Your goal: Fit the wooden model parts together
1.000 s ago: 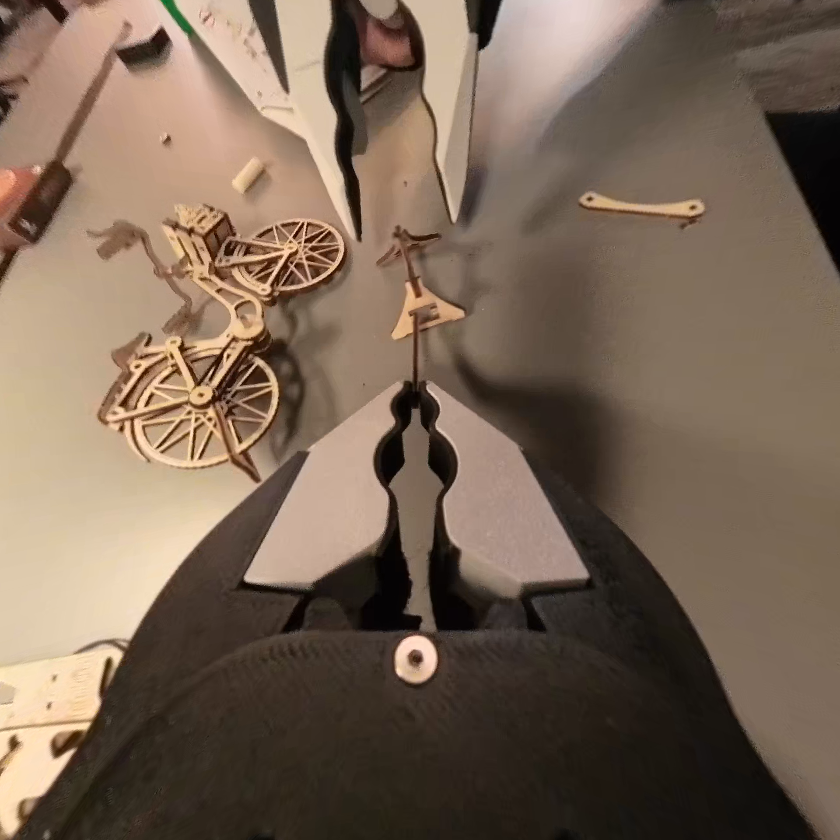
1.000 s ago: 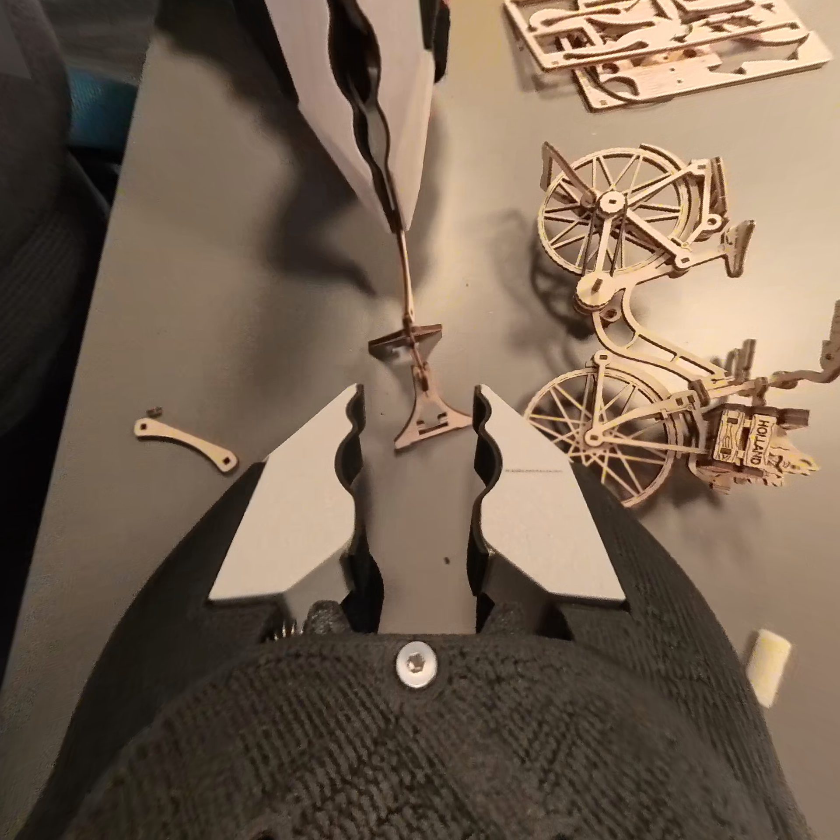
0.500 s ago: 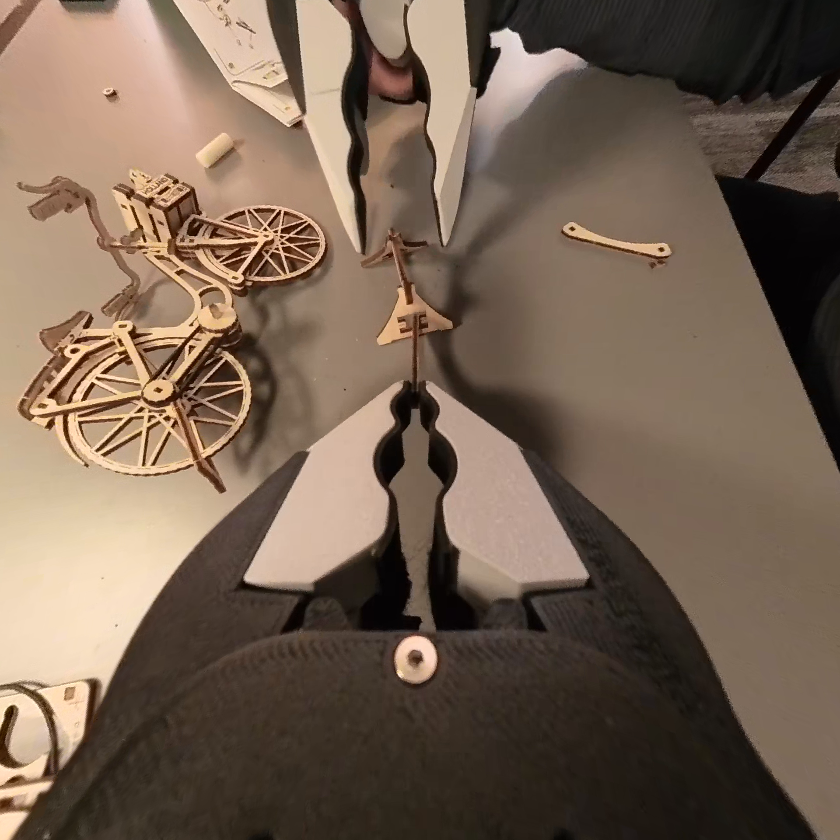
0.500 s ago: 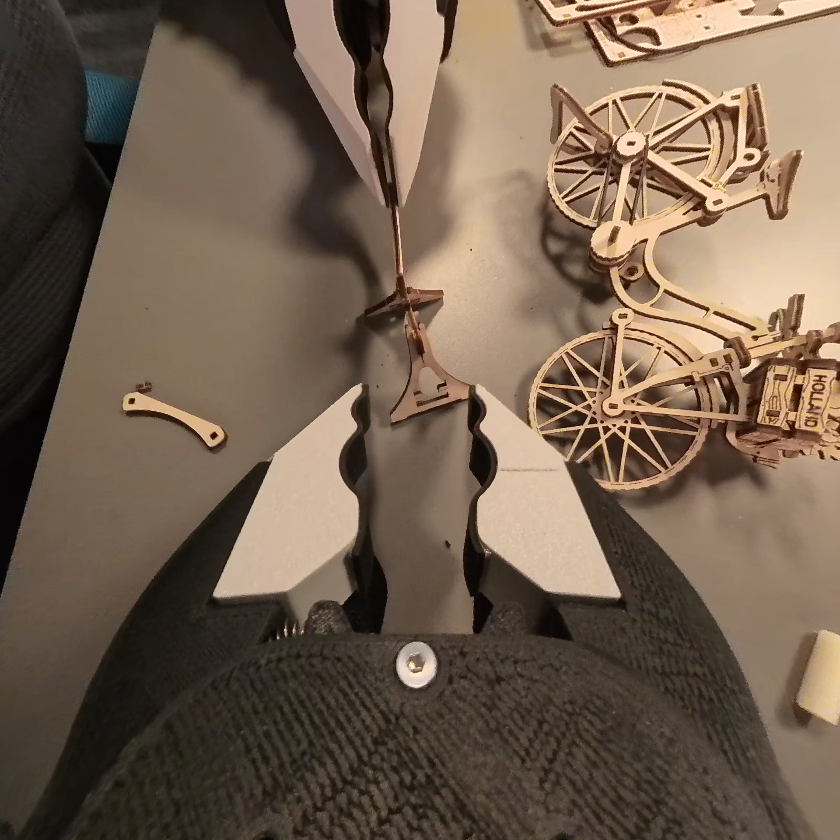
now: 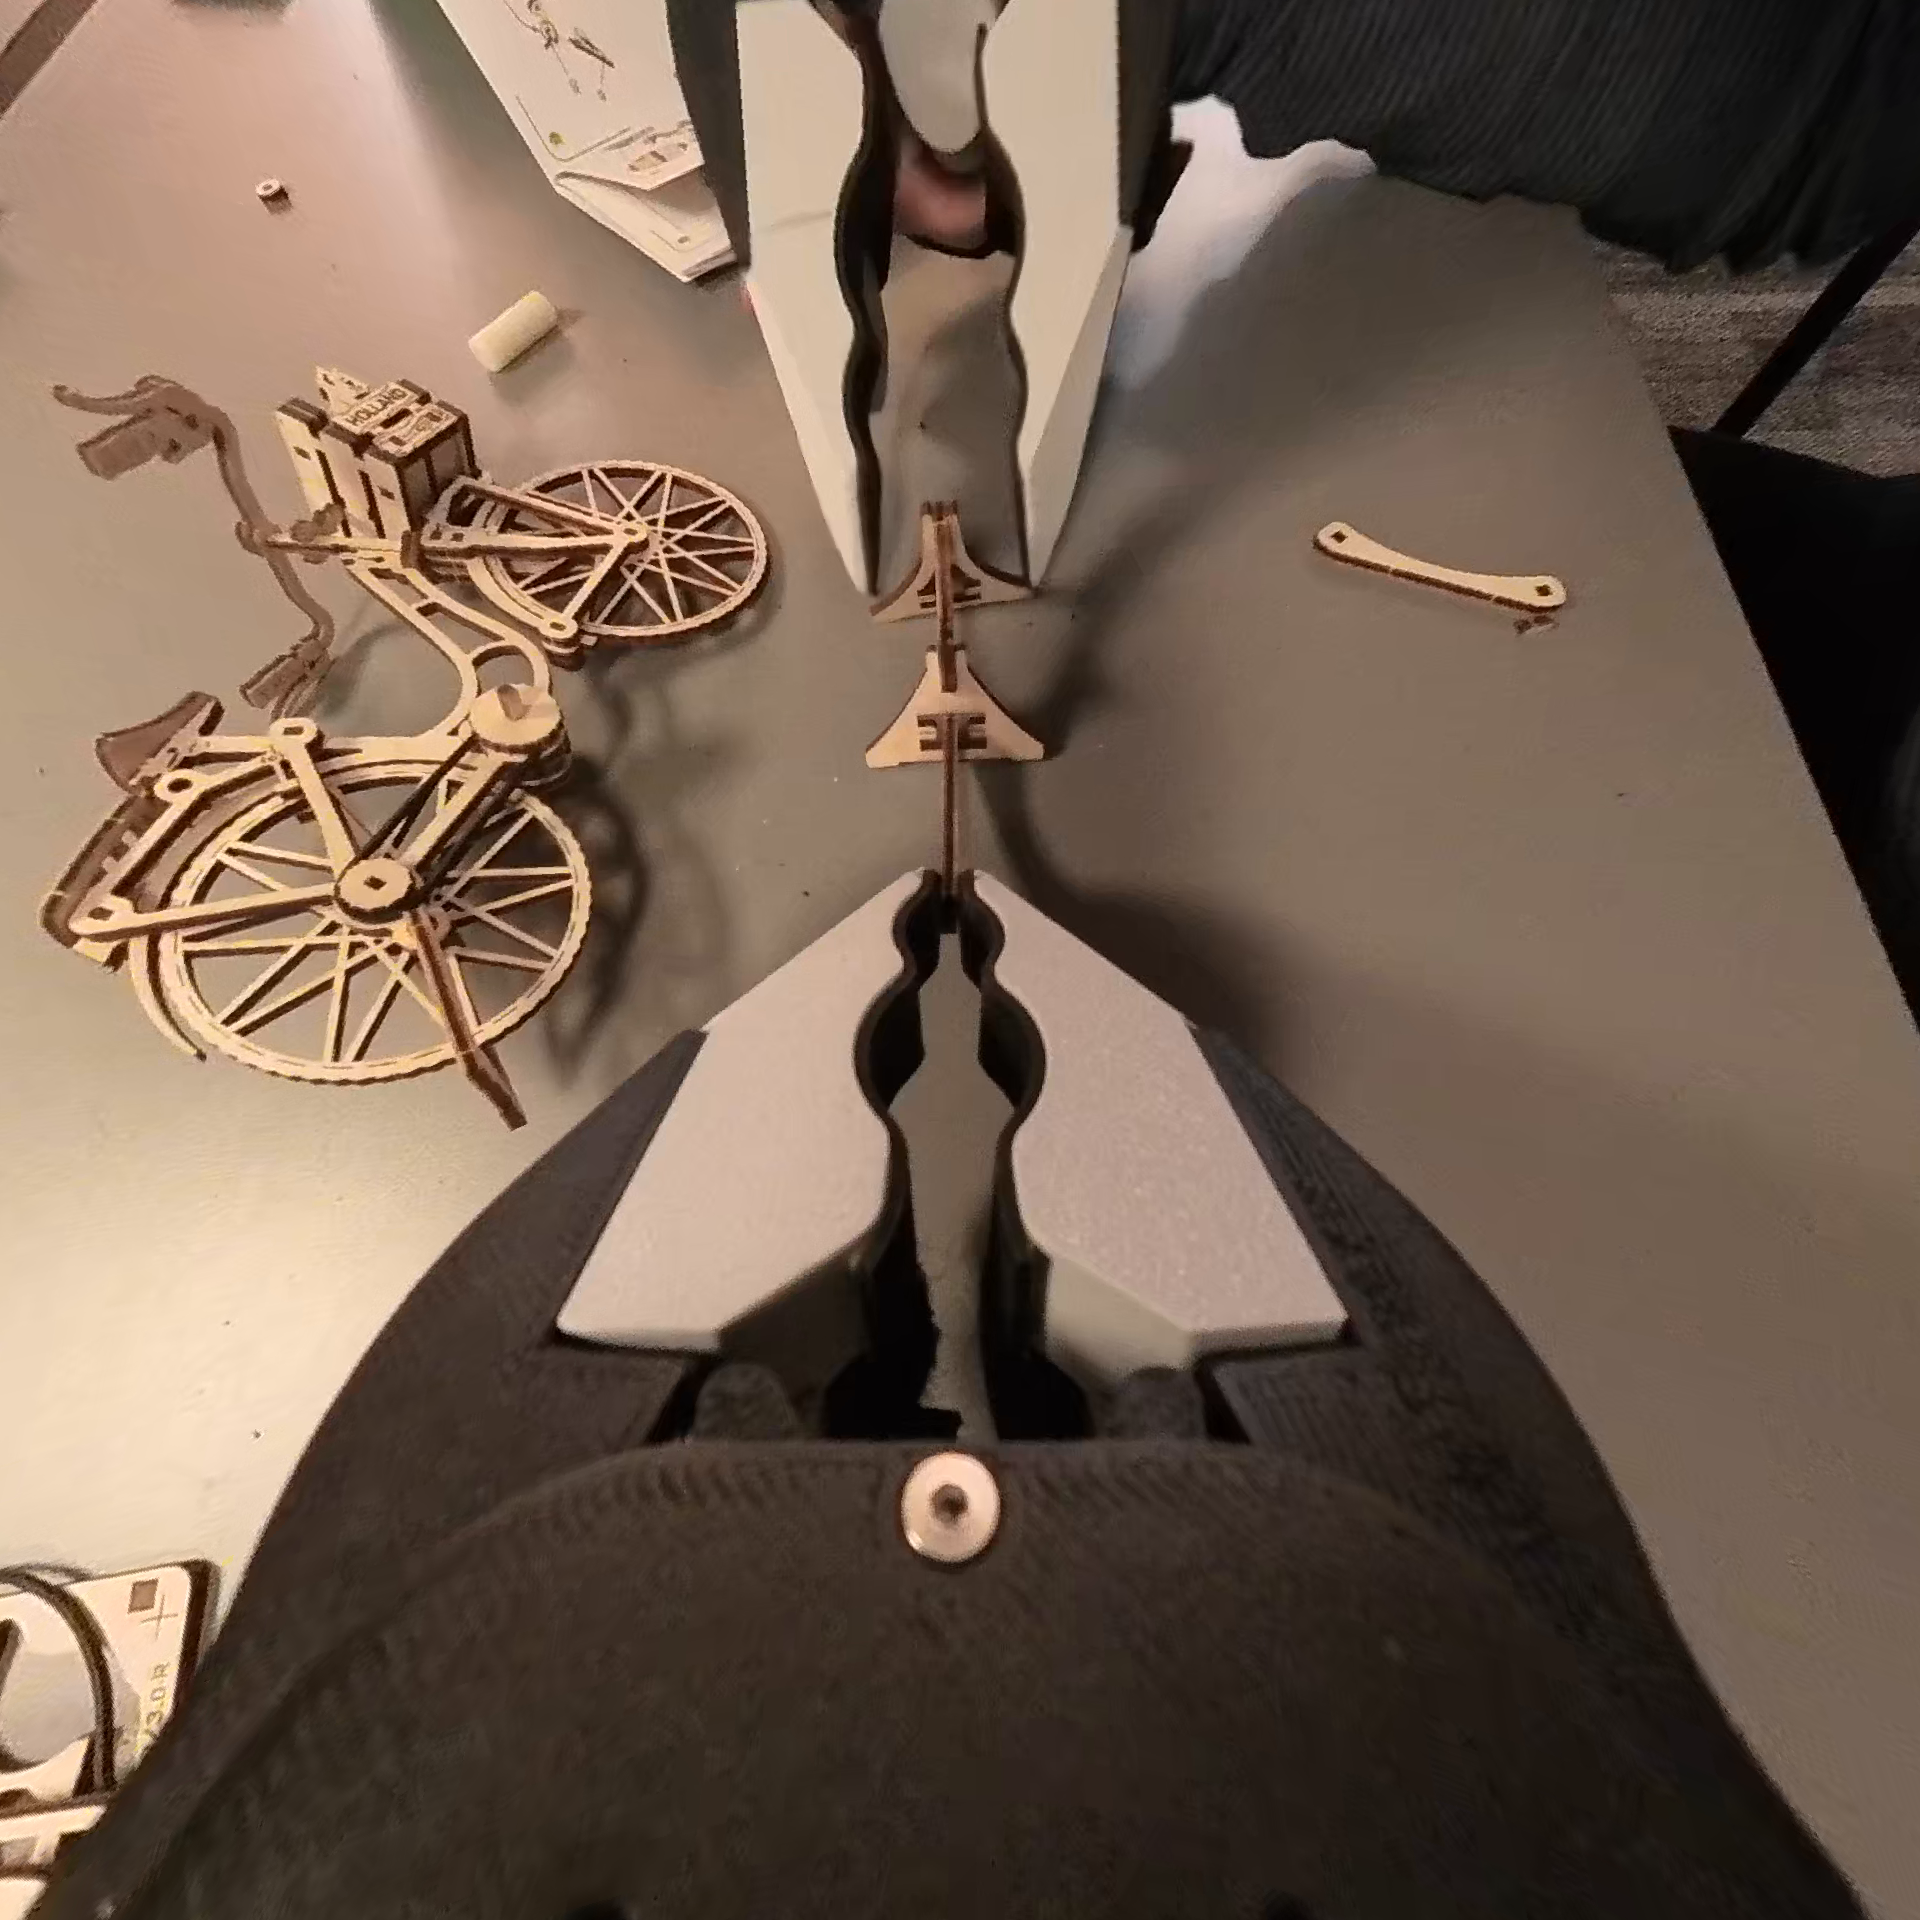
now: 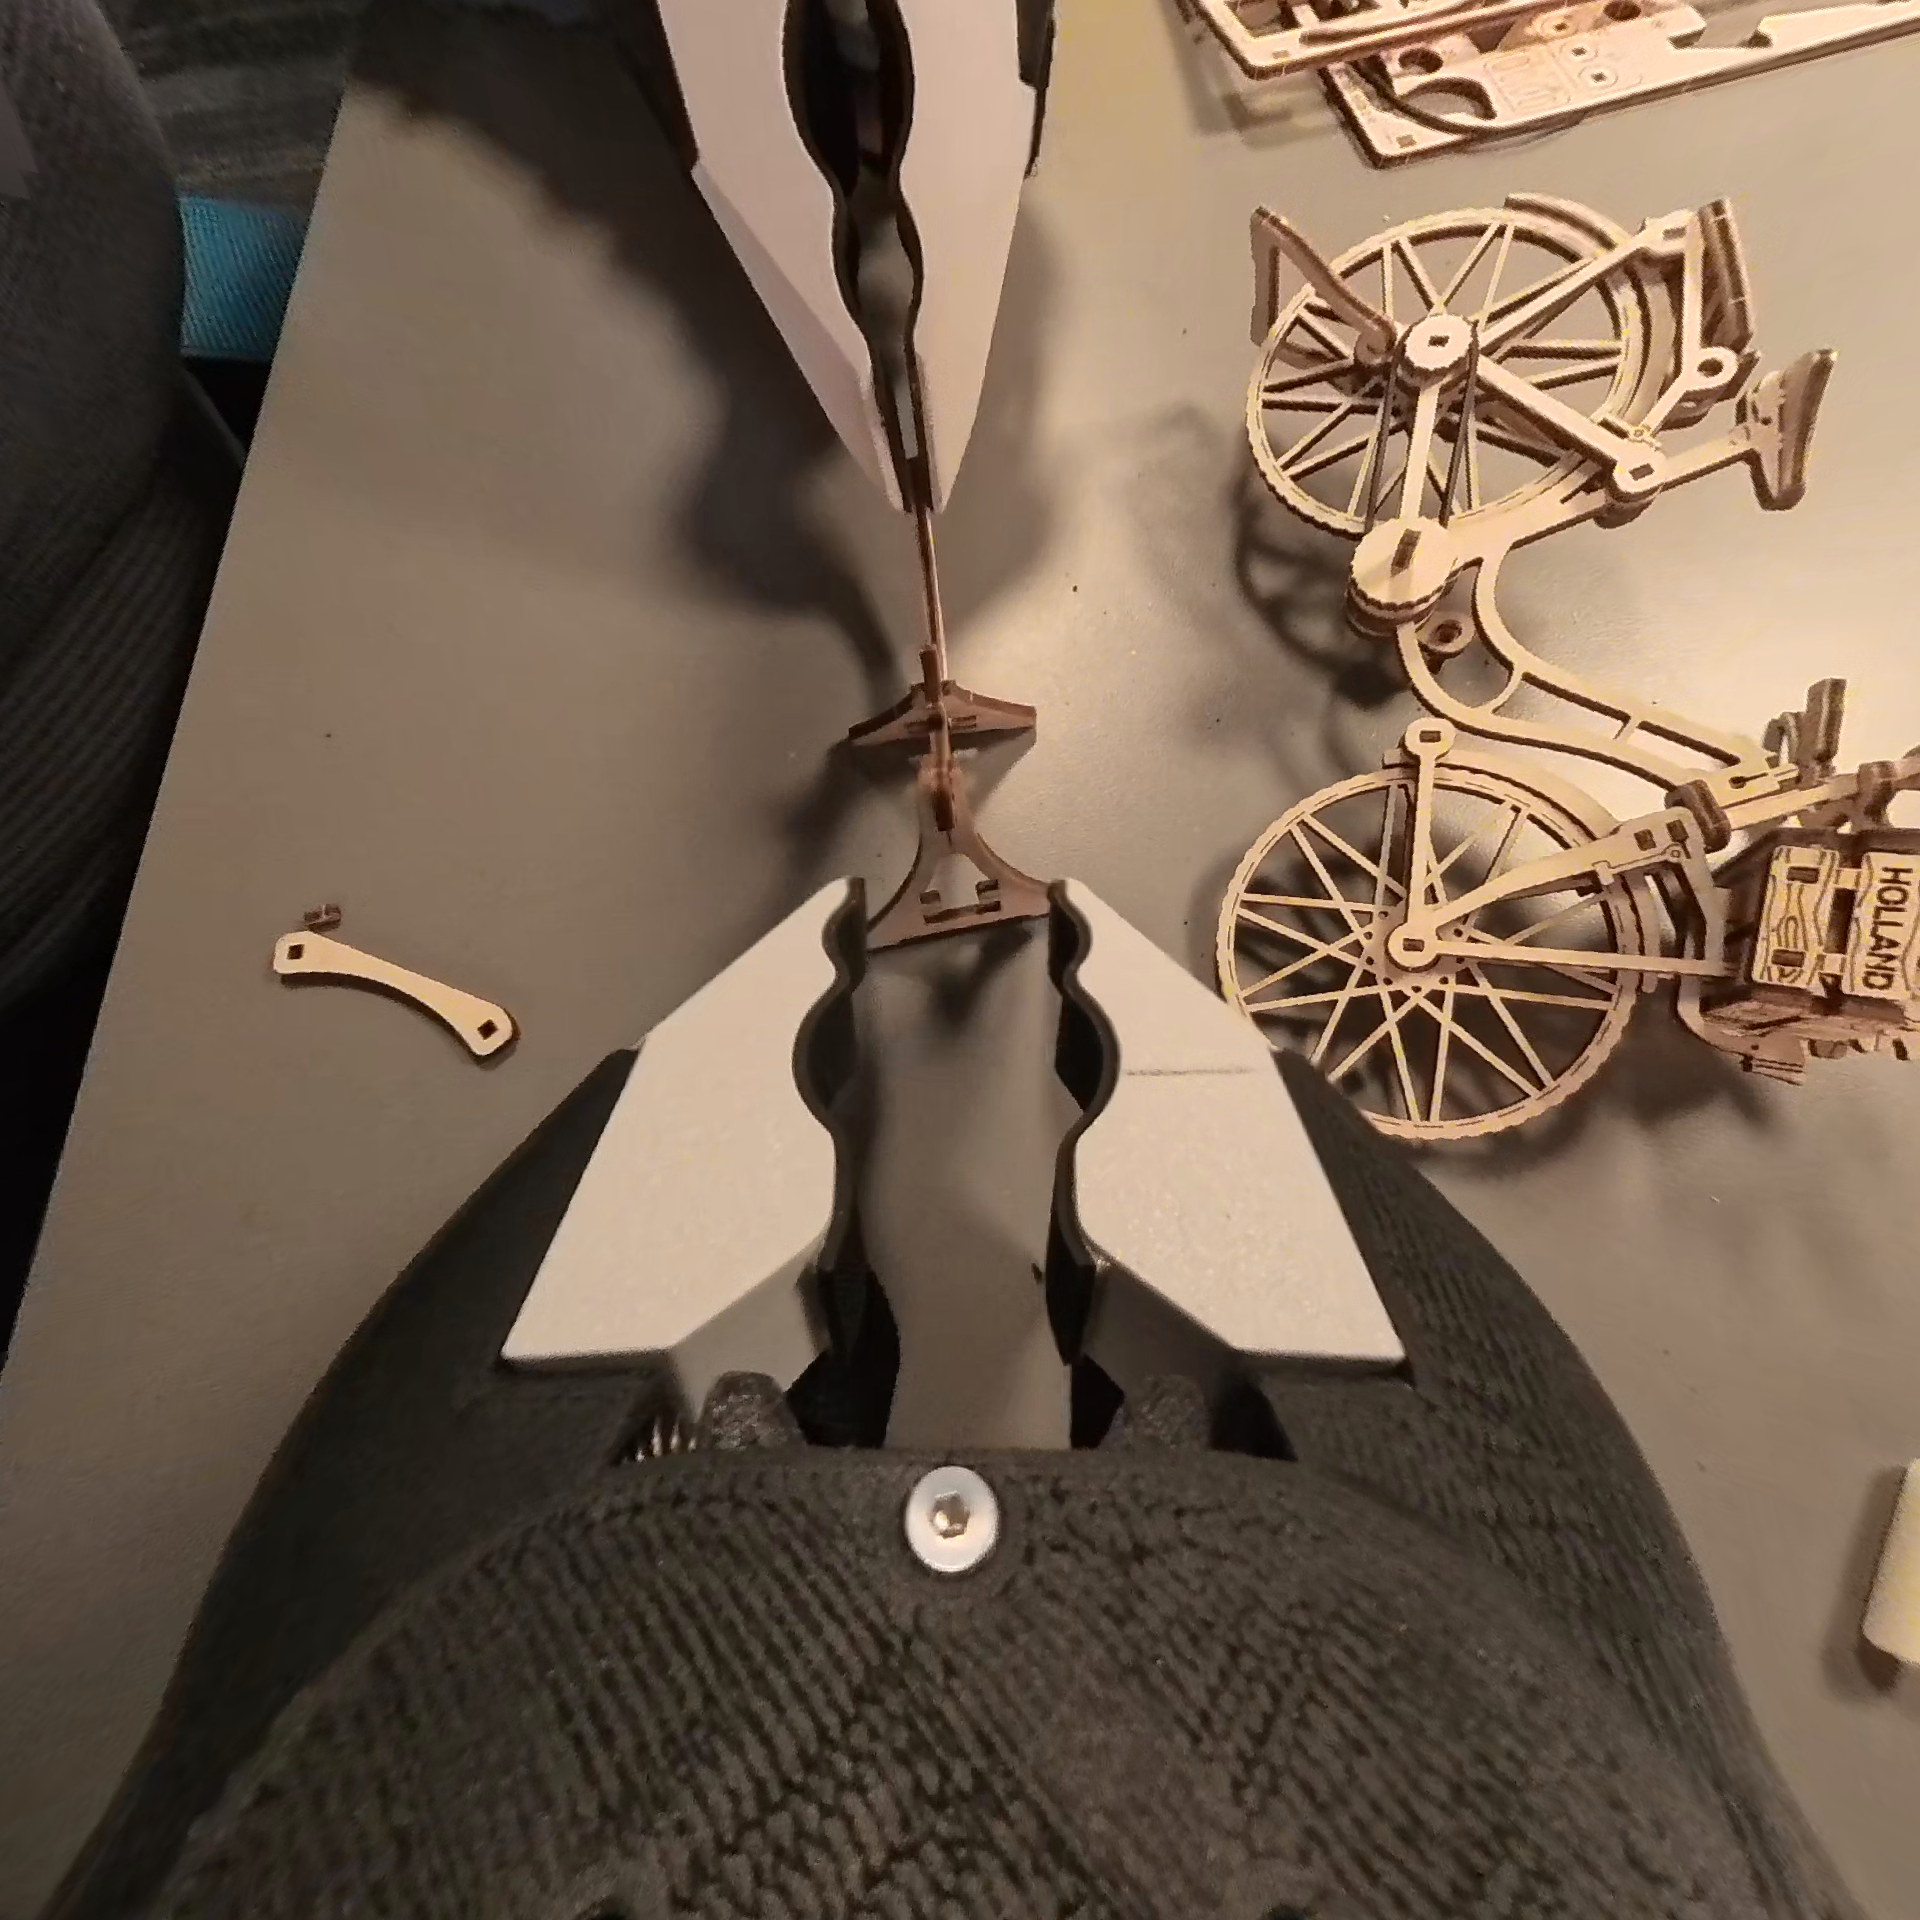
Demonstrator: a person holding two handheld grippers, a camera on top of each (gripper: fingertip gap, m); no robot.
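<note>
My left gripper [image 5: 948, 881] is shut on the end of a thin wooden strip [image 5: 947, 821], held above the grey table [image 5: 1403, 935]. The strip carries two triangular wooden feet, a near one [image 5: 906, 732] and a far one [image 5: 914, 592]. My right gripper [image 6: 956, 902] is open, and one triangular foot [image 6: 956, 883] stands between its fingertips [image 6: 1101, 966]. In the left wrist view the right gripper [image 5: 945, 566] straddles the far foot. In the right wrist view the left gripper [image 6: 906, 488] pinches the strip [image 6: 930, 592] at the top.
A wooden bicycle model [image 5: 364, 727] lies on its side; it also shows in the right wrist view [image 6: 1507, 727]. A loose curved strip [image 6: 395, 982] lies near the table edge. Part sheets [image 6: 1558, 62], a foam cylinder [image 5: 509, 332] and an instruction leaflet [image 5: 623, 135] lie around. Tip to tip, the grippers are about 8 cm apart.
My right gripper has moved forward, so the triangular foot now stands between its tips. The left gripper still holds the strip and has shifted slightly.
</note>
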